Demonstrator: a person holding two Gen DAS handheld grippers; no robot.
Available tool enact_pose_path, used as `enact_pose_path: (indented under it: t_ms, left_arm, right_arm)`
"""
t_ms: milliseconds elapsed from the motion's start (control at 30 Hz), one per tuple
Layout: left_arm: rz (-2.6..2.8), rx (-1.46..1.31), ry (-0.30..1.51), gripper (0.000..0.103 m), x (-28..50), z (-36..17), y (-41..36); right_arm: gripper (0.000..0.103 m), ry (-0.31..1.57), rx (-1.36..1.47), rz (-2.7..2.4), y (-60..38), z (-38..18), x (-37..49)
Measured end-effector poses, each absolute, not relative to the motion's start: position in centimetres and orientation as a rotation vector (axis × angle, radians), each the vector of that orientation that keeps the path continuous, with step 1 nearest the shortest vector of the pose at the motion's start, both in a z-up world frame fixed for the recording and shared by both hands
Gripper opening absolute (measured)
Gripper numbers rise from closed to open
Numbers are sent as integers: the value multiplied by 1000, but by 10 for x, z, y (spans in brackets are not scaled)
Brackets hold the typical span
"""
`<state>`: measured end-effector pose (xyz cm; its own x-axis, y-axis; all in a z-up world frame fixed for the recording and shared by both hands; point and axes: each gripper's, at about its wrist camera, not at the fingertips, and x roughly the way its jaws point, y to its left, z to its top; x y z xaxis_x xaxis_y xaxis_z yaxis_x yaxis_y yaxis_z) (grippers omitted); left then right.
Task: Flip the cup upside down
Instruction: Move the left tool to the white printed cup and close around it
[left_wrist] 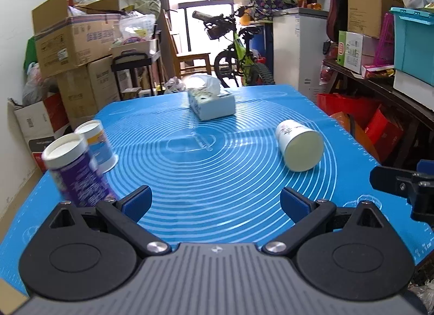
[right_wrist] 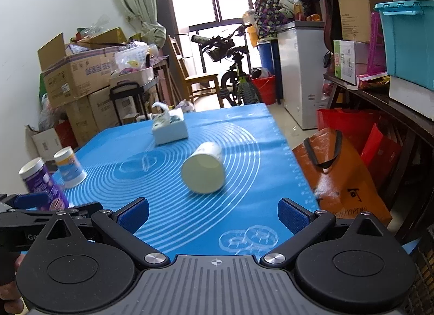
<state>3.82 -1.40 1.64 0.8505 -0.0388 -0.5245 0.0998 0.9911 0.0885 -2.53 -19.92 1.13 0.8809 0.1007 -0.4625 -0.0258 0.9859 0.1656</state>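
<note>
A white paper cup (left_wrist: 299,146) lies on its side on the blue mat (left_wrist: 206,168), its flat bottom facing me; it also shows in the right wrist view (right_wrist: 204,168). My left gripper (left_wrist: 215,202) is open and empty, low over the mat's near part, with the cup ahead to the right. My right gripper (right_wrist: 213,216) is open and empty, with the cup ahead of it near the middle. A purple cup (left_wrist: 74,171) and an orange-and-white cup (left_wrist: 99,145) stand upside down at the mat's left edge.
A tissue box (left_wrist: 211,100) sits at the far middle of the mat. The mat's right edge drops to orange and red bags (right_wrist: 344,176). Cardboard boxes (left_wrist: 76,51) stack at the left. A bicycle (left_wrist: 238,51) and a white freezer (left_wrist: 298,46) stand behind the table.
</note>
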Motion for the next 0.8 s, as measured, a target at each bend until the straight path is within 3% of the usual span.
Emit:
enact_pose_path:
  t_ms: [633, 800]
  left_arm:
    - [-189, 76, 572, 100, 139, 23, -77]
    - [-234, 67, 655, 100, 167, 13, -98]
  right_arm:
    - [100, 535, 187, -16, -247, 6, 65]
    - [100, 557, 178, -40, -255, -4, 80]
